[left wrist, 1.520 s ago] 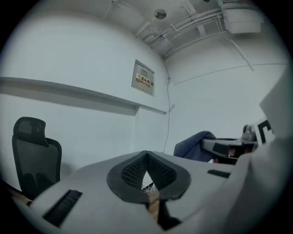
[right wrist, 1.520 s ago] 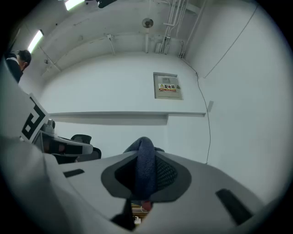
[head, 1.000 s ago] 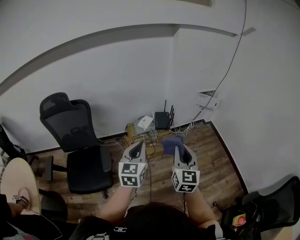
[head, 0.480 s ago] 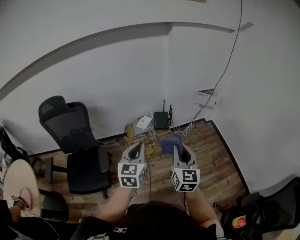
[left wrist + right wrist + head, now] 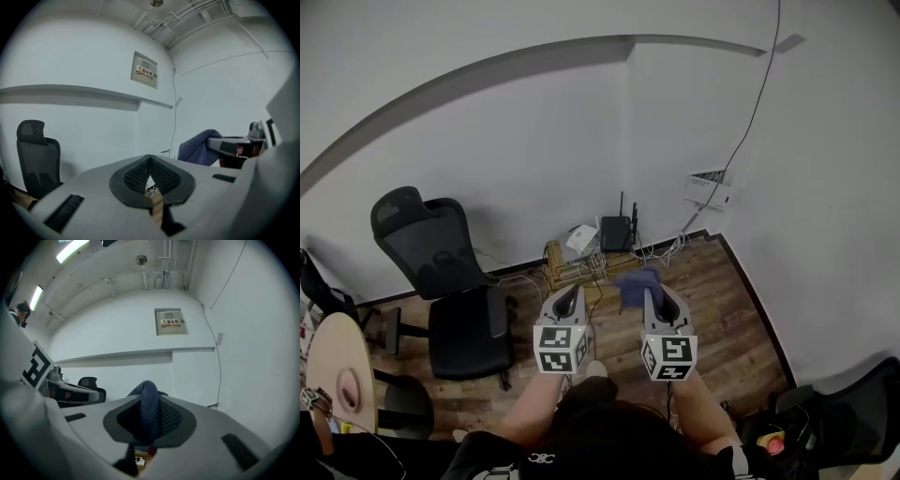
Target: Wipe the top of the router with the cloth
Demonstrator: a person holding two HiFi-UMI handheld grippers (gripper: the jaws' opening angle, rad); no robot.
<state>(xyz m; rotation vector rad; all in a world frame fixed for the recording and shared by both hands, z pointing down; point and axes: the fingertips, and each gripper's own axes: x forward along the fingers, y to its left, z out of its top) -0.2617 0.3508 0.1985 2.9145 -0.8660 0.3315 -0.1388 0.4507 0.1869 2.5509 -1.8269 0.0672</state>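
1. Bright, even light; ceiling tube lamps (image 5: 70, 250) glare high above the office chair (image 5: 90, 382).
2. Shadows beside the chair are faint.
3. Fisheye bows the wall ledge (image 5: 487, 80) above the chair; both gripper views darken at corners, foregrounds soft.

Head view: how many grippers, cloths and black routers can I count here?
Grippers: 2, the left gripper and the right gripper
Blue cloth: 1
Black router: 1
Total: 4

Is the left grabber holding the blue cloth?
No, the left gripper is shut with nothing between its jaws, while the blue cloth is pinched in the right gripper.
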